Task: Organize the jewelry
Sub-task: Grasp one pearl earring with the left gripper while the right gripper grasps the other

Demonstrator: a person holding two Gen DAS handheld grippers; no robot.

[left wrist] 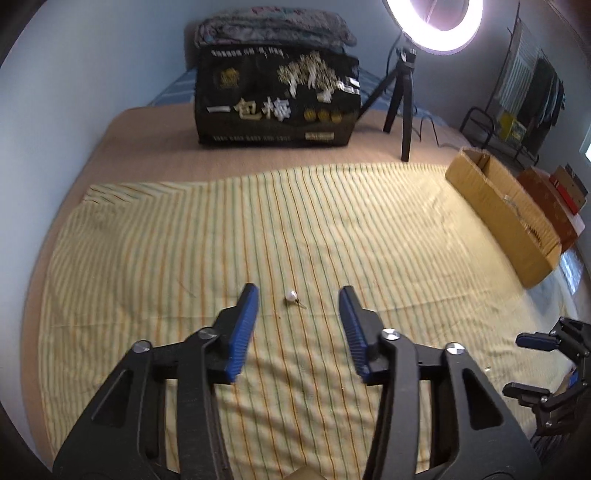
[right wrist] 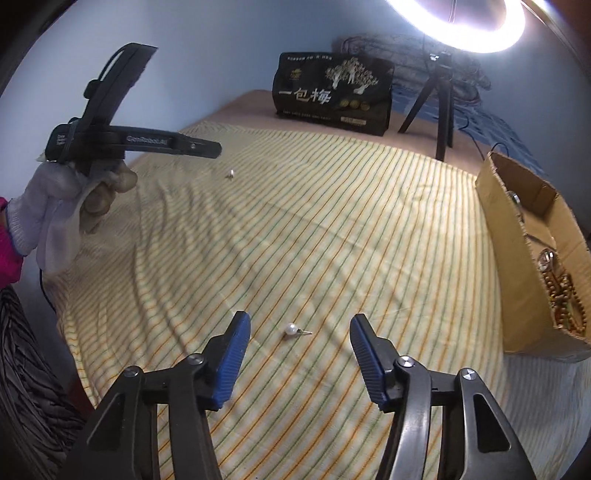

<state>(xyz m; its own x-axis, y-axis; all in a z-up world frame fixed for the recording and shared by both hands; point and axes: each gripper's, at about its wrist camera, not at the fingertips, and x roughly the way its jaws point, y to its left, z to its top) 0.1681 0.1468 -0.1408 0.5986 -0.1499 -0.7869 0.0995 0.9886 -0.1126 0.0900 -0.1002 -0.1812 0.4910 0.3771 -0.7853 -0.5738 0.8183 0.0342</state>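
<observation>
Both grippers hang low over the striped cloth (right wrist: 332, 221), jaws parted and empty. Left gripper (left wrist: 298, 293) frames one pearl earring (left wrist: 291, 296); right gripper (right wrist: 300, 320) frames another pearl earring (right wrist: 291, 329), each lined up, I'd guess, for a pinch. Neither pearl is touched. Beads already lie in the cardboard box (right wrist: 517, 280), likely the drop-off. "GenRobot.AI" reads along the left tool's handle; the black bag (right wrist: 332, 98) says "一包梅".

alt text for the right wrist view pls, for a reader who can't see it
The right gripper, jaws open, hovers over a pearl earring lying on a striped cloth. A cardboard box holding beaded jewelry sits at right; a gloved hand holds the left gripper at upper left above a second small earring. A black bag and ring light stand behind.
</observation>
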